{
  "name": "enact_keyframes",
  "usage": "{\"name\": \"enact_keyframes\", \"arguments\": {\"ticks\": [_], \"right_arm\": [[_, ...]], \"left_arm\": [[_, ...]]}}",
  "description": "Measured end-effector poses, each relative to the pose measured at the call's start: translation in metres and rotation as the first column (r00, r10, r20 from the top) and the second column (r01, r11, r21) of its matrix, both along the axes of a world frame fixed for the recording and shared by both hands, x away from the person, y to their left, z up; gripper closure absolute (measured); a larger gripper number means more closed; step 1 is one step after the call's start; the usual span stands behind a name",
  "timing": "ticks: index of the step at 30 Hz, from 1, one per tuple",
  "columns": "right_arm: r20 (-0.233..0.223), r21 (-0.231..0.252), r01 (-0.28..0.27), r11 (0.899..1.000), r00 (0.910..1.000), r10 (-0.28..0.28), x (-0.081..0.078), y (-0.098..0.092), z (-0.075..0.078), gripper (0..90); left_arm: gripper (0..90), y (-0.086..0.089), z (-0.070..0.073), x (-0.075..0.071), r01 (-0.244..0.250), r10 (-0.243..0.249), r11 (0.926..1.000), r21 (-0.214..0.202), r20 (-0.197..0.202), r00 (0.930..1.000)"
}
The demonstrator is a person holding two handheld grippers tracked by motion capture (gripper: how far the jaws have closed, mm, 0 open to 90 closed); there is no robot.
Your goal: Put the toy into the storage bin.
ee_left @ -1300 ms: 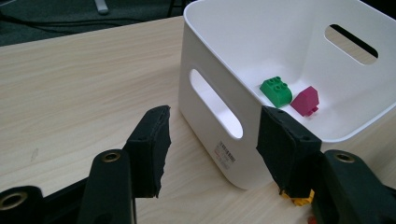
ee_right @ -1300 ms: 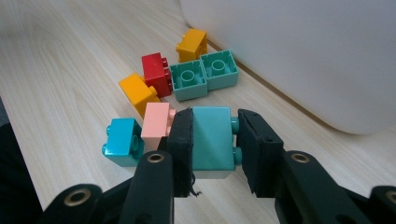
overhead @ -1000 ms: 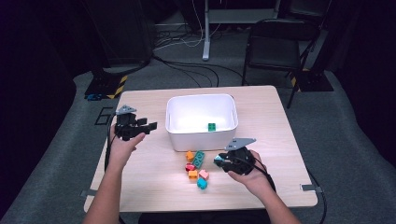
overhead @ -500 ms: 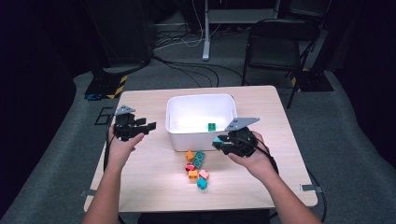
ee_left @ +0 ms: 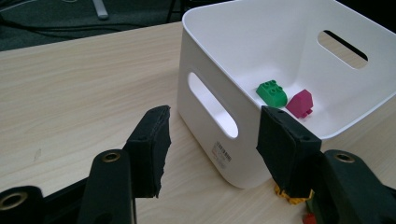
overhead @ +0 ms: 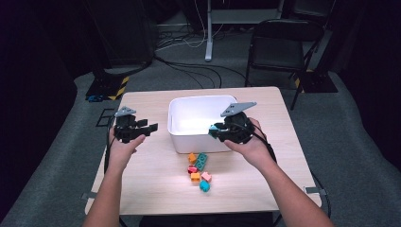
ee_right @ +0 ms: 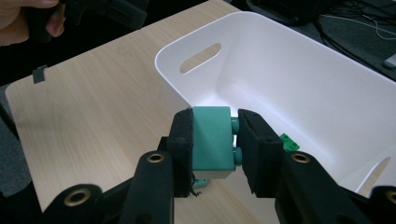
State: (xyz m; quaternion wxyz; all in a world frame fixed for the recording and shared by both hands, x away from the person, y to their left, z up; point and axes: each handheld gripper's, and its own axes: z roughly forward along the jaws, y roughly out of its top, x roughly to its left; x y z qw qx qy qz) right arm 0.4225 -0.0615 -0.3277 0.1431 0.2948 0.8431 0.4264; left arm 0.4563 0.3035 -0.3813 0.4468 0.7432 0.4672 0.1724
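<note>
Right tool [overhead: 213,133] is up at the near rim of the white bin [overhead: 182,139], and it's got a teal block [overhead: 213,132] with it. From the high view that block is just a small teal speck at the tool's tip. The right gripper view settles it: the teal block [ee_right: 213,142] sits clamped between the two black pads, studs against the right-hand pad, hanging just above the bin's near wall [ee_right: 173,95], bare counter [ee_right: 93,107] beyond.

Left tool [overhead: 147,128] hovers over the counter to the left of the bin, jaws spread wide with nothing between them. Its own view looks past the pads into the bin and picks out a green block [ee_left: 272,94] and a magenta block [ee_left: 300,103] side by side on the floor, which the high view washes out in glare.

The high view does give the loose pile [overhead: 197,169] of coloured blocks on the counter just in front of the bin, between the two forearms.
</note>
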Motion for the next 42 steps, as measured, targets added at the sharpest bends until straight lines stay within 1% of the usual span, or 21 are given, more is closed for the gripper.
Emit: {"name": "enact_keyframes", "arguments": {"ticks": [4, 6, 7, 8, 15, 18, 22, 24, 25, 29, 32, 35, 37, 42], "right_arm": [[0.017, 0.003, 0.021, 1.000, 0.9996, -0.021, 0.009, 0.004, 0.004, 66.9], [0.013, -0.002, 0.039, 0.999, 0.9991, -0.039, 0.016, 0.005, 0.005, 66.9], [0.018, -0.003, 0.038, 0.999, 0.9991, -0.038, 0.019, 0.006, 0.004, 66.9], [0.012, -0.005, 0.046, 0.999, 0.9989, -0.046, 0.022, 0.006, 0.004, 66.9], [-0.002, -0.027, 0.095, 0.995, 0.9955, -0.095, 0.047, 0.008, -0.009, 66.8], [-0.025, -0.031, 0.128, 0.991, 0.9914, -0.129, 0.058, 0.009, -0.016, 66.8], [-0.038, -0.048, 0.148, 0.988, 0.9879, -0.150, 0.069, 0.009, -0.024, 66.8], [-0.046, -0.053, 0.162, 0.985, 0.9854, -0.164, 0.073, 0.010, -0.029, 66.8], [-0.044, -0.063, 0.160, 0.985, 0.9857, -0.163, 0.075, 0.010, -0.031, 66.8], [-0.053, -0.085, 0.175, 0.981, 0.9823, -0.179, 0.081, 0.012, -0.036, 66.8], [-0.057, -0.095, 0.182, 0.979, 0.9805, -0.188, 0.086, 0.012, -0.040, 66.8], [-0.071, -0.100, 0.196, 0.975, 0.9765, -0.204, 0.090, 0.013, -0.043, 66.8], [-0.069, -0.107, 0.199, 0.974, 0.9759, -0.207, 0.093, 0.013, -0.046, 66.8], [-0.088, -0.115, 0.216, 0.970, 0.9700, -0.226, 0.100, 0.011, -0.049, 66.5]], "left_arm": [[43.5, 0.001, 0.000, 0.000, -0.005, 0.005, 1.0000, -0.007, 0.002, 1.0000], [43.5, 0.001, 0.000, 0.000, -0.006, 0.006, 1.0000, -0.007, 0.001, 1.0000], [43.5, 0.001, 0.000, 0.001, -0.003, 0.003, 1.0000, -0.005, 0.001, 1.0000], [43.5, 0.001, 0.000, 0.001, -0.003, 0.003, 1.0000, -0.005, 0.001, 1.0000], [43.5, 0.004, -0.001, 0.001, -0.006, 0.006, 0.9999, -0.010, -0.002, 1.0000], [43.6, 0.004, -0.001, 0.001, -0.007, 0.007, 0.9999, -0.011, -0.006, 1.0000], [43.5, 0.004, -0.002, 0.002, -0.006, 0.006, 0.9999, -0.009, -0.004, 1.0000], [43.5, 0.004, -0.002, 0.002, -0.006, 0.006, 0.9999, -0.010, -0.004, 1.0000], [43.6, 0.004, -0.002, 0.002, -0.006, 0.006, 0.9999, -0.009, -0.005, 1.0000], [43.5, 0.004, -0.002, 0.002, -0.006, 0.006, 0.9999, -0.009, -0.006, 1.0000], [43.6, 0.004, -0.003, 0.002, -0.007, 0.007, 0.9999, -0.008, -0.009, 0.9999], [43.5, 0.004, -0.003, 0.002, -0.006, 0.006, 1.0000, -0.006, -0.011, 0.9999], [43.6, 0.004, -0.003, 0.003, -0.004, 0.004, 1.0000, -0.004, -0.010, 0.9999], [43.6, 0.003, -0.004, 0.003, -0.003, 0.002, 1.0000, -0.004, -0.012, 0.9999]]}}
